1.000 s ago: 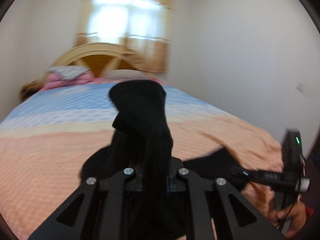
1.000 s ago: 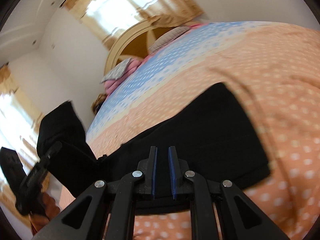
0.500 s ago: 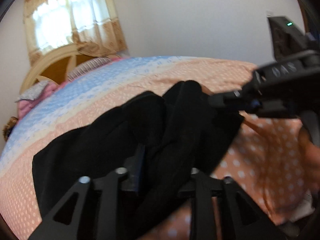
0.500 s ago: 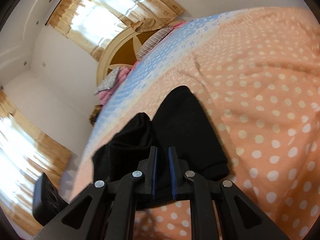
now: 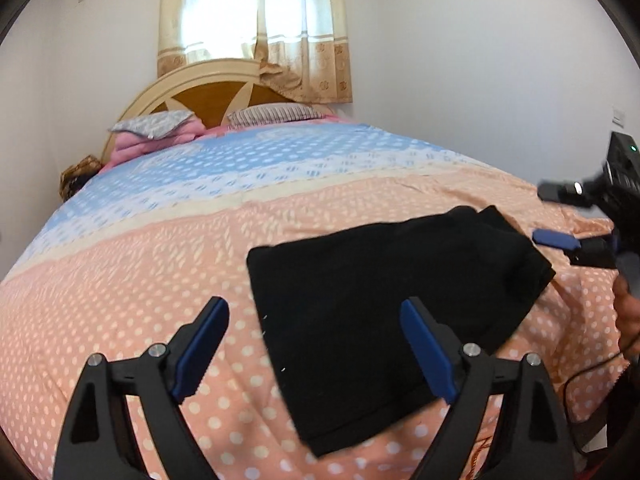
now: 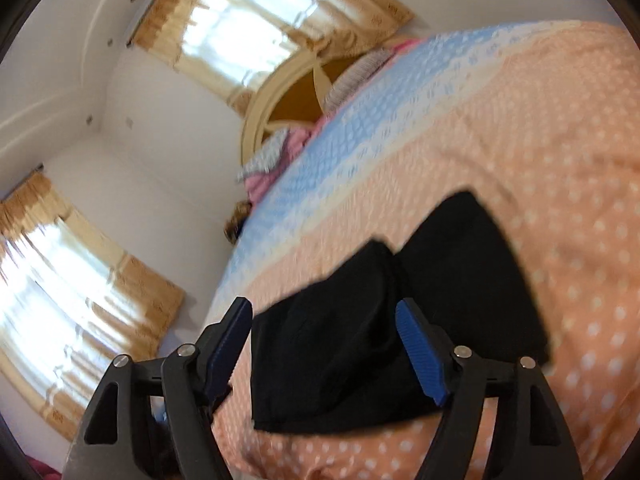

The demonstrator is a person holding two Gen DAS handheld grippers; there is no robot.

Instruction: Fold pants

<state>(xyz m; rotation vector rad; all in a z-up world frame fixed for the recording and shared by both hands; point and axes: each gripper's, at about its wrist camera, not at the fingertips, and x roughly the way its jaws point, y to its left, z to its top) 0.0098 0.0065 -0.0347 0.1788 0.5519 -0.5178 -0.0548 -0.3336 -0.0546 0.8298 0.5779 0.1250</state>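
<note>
The black pants (image 5: pixel 380 300) lie folded into a compact rectangle on the orange polka-dot bedspread (image 5: pixel 120 280) near the bed's right front. My left gripper (image 5: pixel 316 344) is open and empty, above the pants' near left edge. My right gripper (image 6: pixel 324 348) is open and empty, just above the pants (image 6: pixel 380 320), which show a top layer folded over a lower one. The right gripper also shows in the left wrist view (image 5: pixel 576 220) at the pants' far right end, jaws apart.
The bedspread turns blue (image 5: pixel 248 160) toward the headboard (image 5: pixel 216 96), where pillows (image 5: pixel 152 124) lie. White walls and curtained windows (image 5: pixel 256 24) surround the bed. A hand and a cable (image 5: pixel 592 372) are at the bed's right edge.
Both grippers were shut on the pants and carried one end over onto the other. Both have opened and let go, and the pants now lie flat and folded on the bed.
</note>
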